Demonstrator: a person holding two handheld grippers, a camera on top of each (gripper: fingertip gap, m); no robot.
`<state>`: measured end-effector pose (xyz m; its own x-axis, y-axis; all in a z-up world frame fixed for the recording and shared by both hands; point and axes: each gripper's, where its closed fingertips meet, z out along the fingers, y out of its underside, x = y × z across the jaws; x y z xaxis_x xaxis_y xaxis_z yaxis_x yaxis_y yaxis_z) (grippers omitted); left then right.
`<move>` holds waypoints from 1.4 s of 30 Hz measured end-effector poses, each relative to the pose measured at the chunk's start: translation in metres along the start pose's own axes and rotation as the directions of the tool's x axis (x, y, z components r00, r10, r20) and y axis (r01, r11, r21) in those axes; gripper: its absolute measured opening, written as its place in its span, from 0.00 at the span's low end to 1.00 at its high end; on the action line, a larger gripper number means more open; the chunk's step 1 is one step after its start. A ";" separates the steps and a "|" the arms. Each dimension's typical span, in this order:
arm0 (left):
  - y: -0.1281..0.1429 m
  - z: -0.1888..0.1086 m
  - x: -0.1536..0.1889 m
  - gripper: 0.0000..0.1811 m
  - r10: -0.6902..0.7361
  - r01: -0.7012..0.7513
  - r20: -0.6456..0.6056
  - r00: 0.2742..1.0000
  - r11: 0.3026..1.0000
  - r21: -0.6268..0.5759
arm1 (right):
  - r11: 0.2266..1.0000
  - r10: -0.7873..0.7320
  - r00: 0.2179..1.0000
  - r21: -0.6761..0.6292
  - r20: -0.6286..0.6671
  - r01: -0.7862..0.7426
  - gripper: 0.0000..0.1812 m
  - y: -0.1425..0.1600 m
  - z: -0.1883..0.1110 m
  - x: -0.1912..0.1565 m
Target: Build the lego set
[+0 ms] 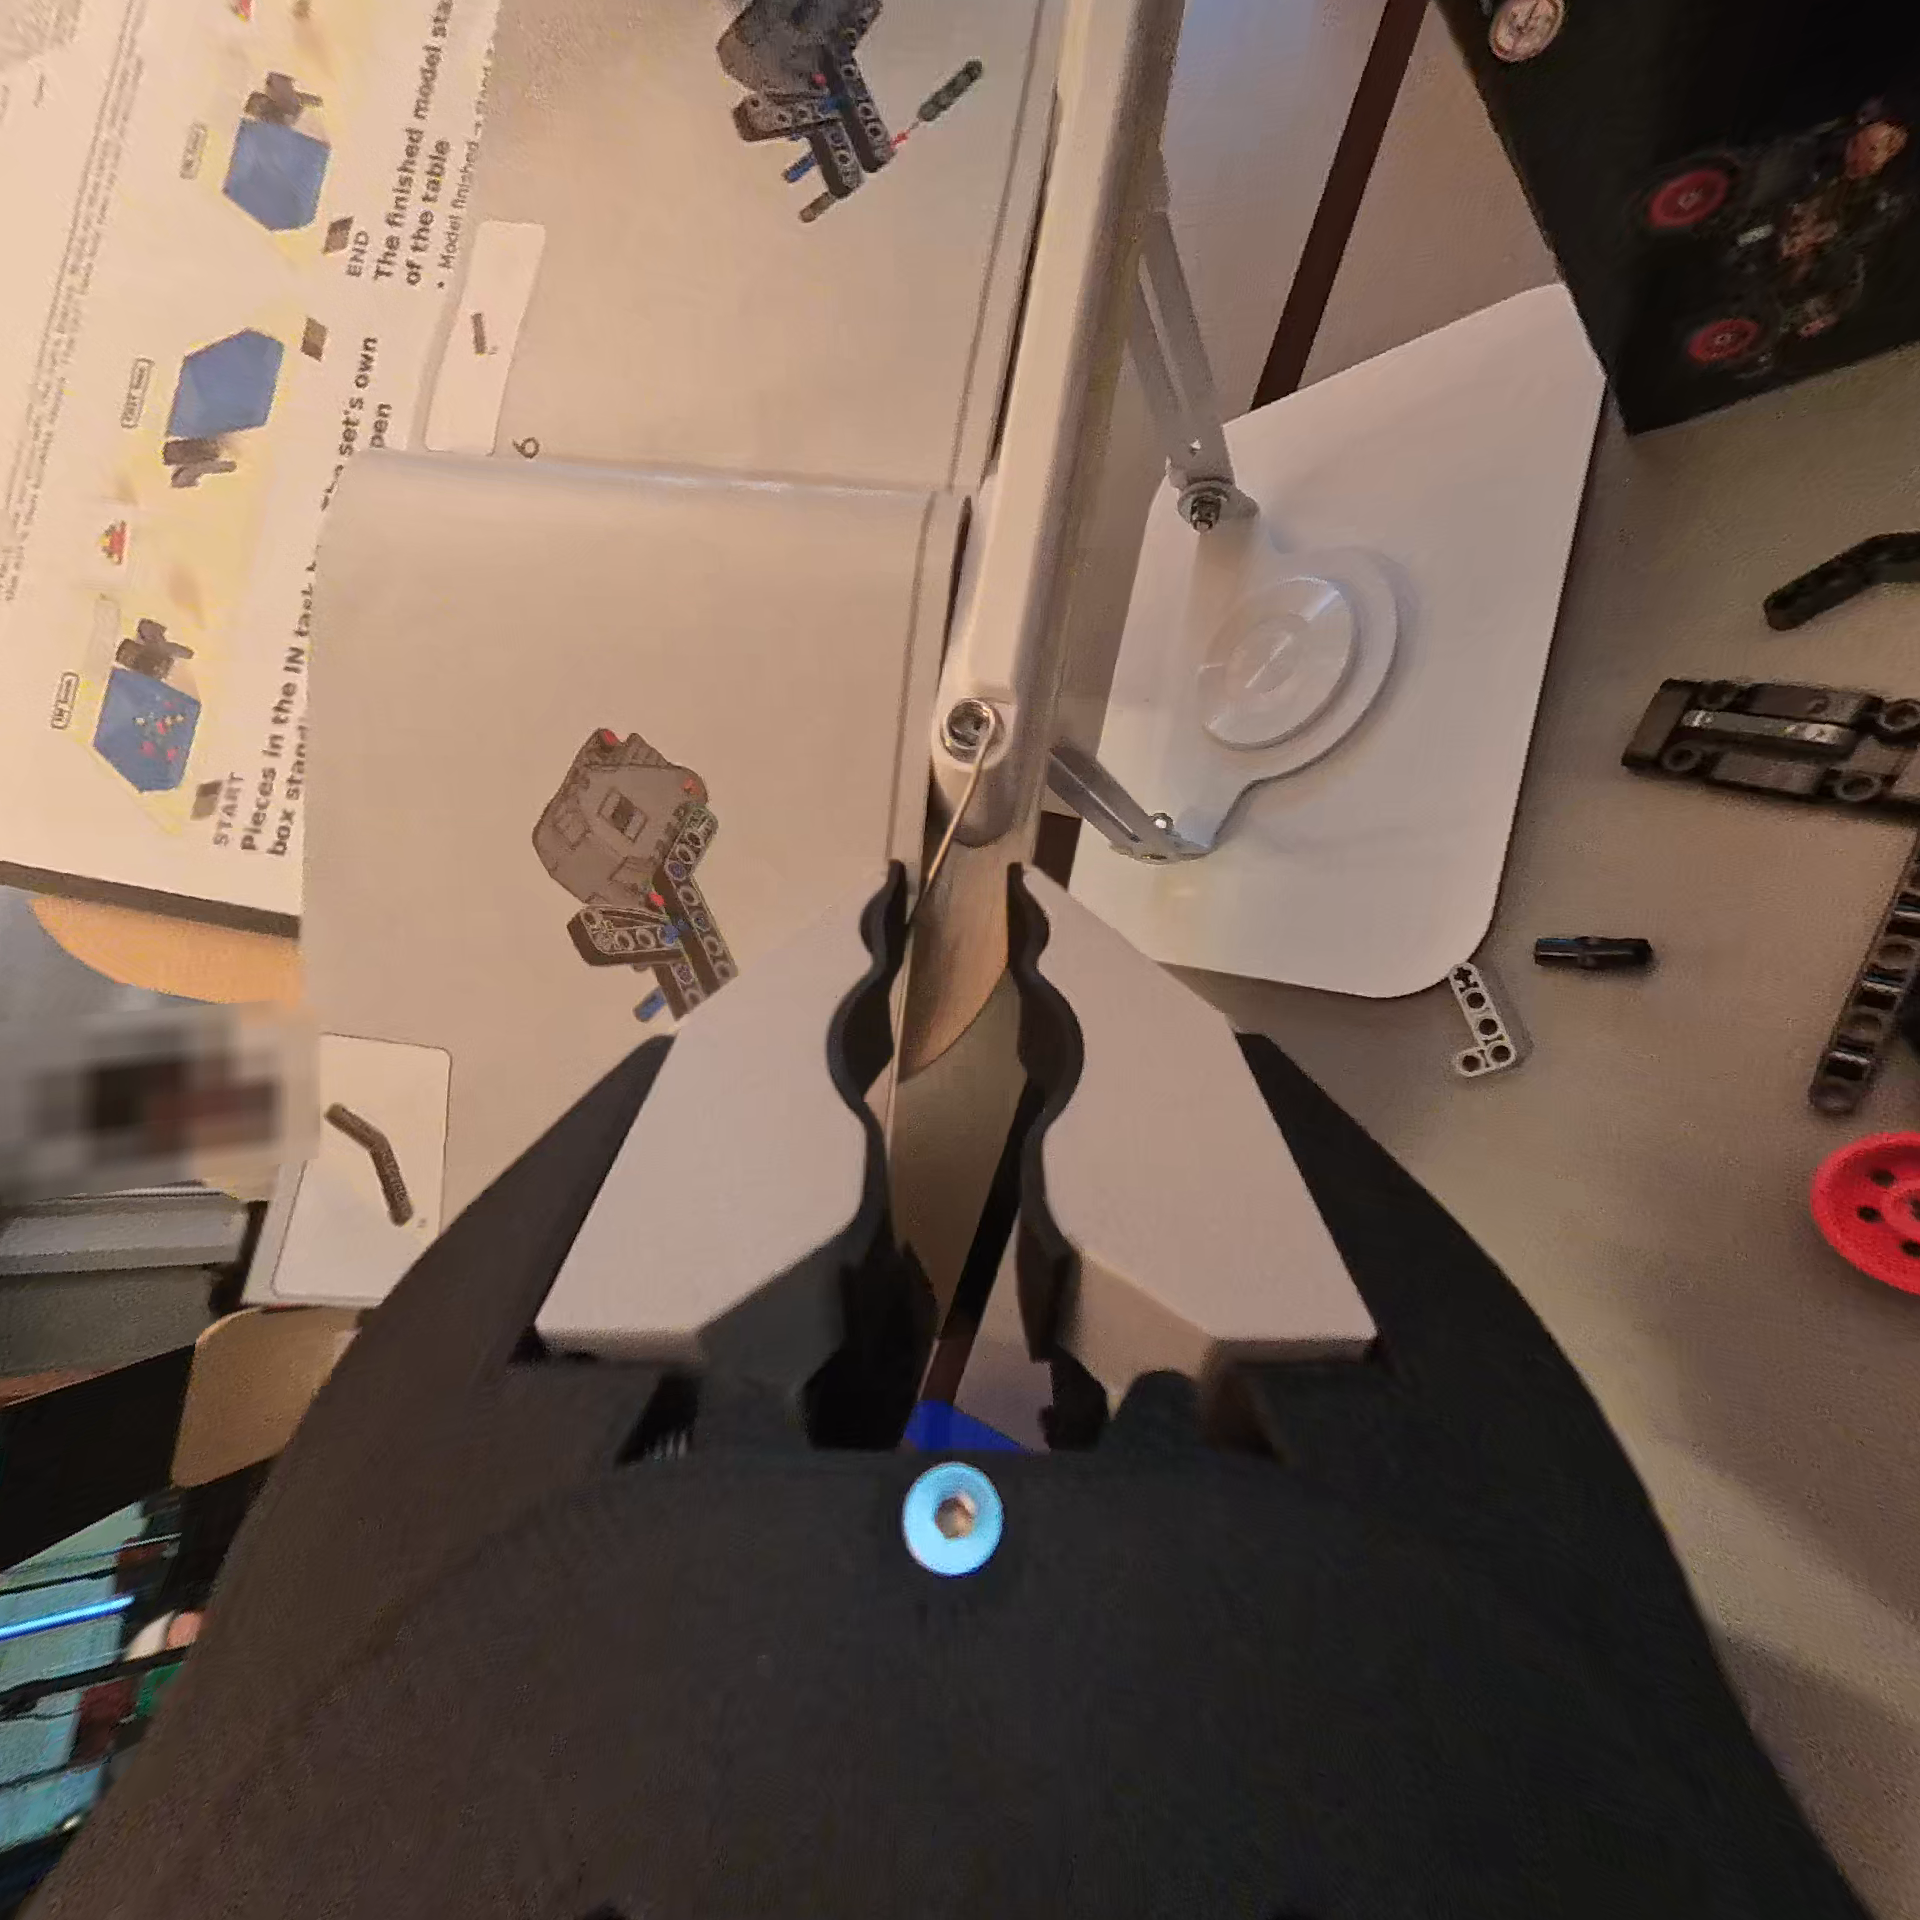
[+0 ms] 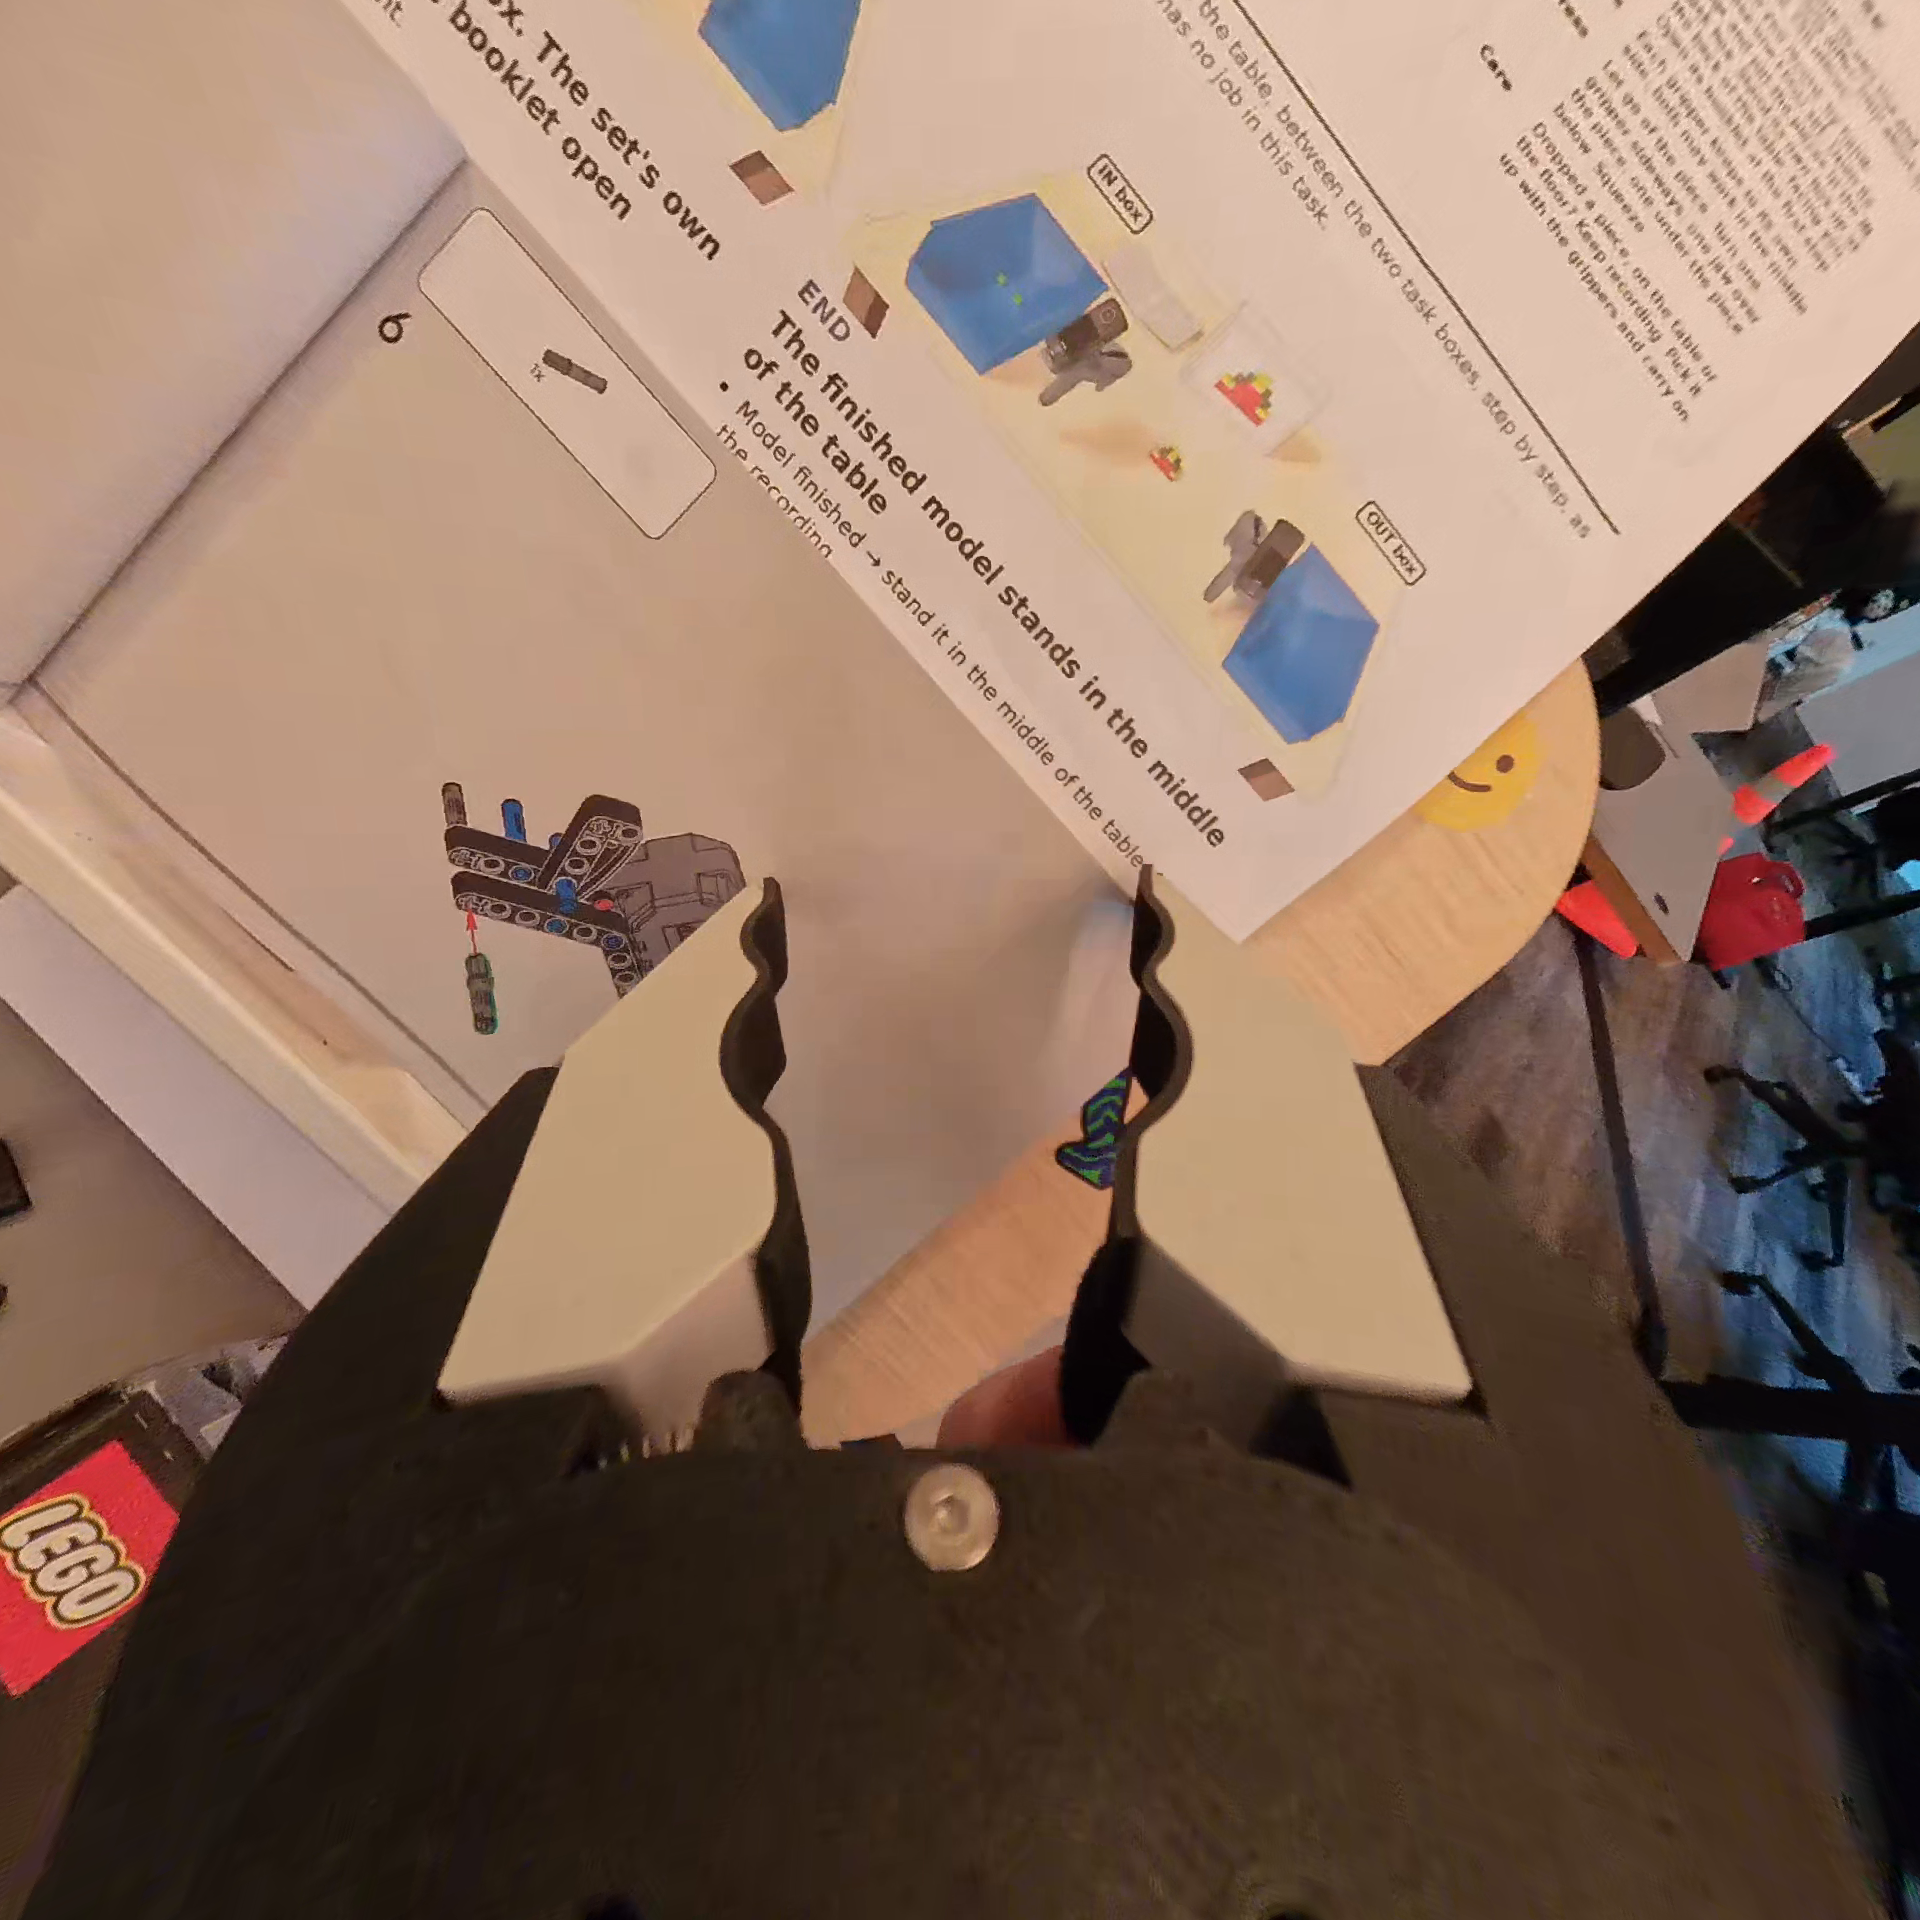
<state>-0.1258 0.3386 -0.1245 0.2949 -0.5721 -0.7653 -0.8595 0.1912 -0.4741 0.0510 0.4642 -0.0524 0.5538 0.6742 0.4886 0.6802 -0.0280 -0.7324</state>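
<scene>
- In the left wrist view, the left gripper [image 1: 961,894] is seen in the middle of the frame, with its two fingers apart by a narrow gap and nothing held between them.
- Just past its tips, a silver stand [image 1: 1049,436] is seen, and a thin wire runs down from it into the gap.
- The open lego booklet [image 1: 623,665] is propped on this stand, on the left side of the frame, and drawings of a grey and black model are shown on its pages.
- A white printed sheet [image 1: 156,416] with blue box pictures is laid behind the booklet at the upper left.
- Loose lego pieces are spread on the table at the right edge: a red wheel [image 1: 1875,1210], a black frame piece [image 1: 1777,732], a small black pin [image 1: 1590,951] and a little grey L-shaped piece [image 1: 1488,1020].
- A black lego box [image 1: 1714,208] is stood at the upper right.
- In the right wrist view, the right gripper [image 2: 956,899] is seen wide open, with nothing held.
- The booklet page [image 2: 520,644] is seen past its left finger, and the printed sheet [image 2: 1195,312] is laid over the upper right.
- A pale wooden table [image 2: 1455,914] is seen under the sheet, with a yellow smiley sticker [image 2: 1486,774] on it.
- A red logo on a box [image 2: 73,1558] is seen at the lower left.
</scene>
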 end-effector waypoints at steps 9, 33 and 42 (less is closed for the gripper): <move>-0.007 -0.009 -0.002 0.07 0.104 -0.105 0.057 0.993 0.994 0.016 | 0.999 -0.044 0.998 -0.005 -0.055 0.044 0.28 0.001 -0.005 0.005; -0.004 -0.004 -0.015 0.12 -0.051 0.049 0.036 0.998 0.998 0.037 | 0.998 -0.061 0.997 0.021 -0.051 0.062 0.18 0.012 -0.008 0.000; -0.003 -0.006 -0.014 0.12 -0.036 0.035 0.023 0.999 0.999 0.031 | 0.998 0.008 1.000 0.055 0.018 -0.009 0.26 0.008 -0.008 0.004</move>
<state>-0.1299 0.3414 -0.1096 0.3349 -0.5598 -0.7579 -0.8355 0.1954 -0.5136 0.0621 0.4609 -0.0524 0.5502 0.6875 0.4739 0.6481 0.0063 -0.7616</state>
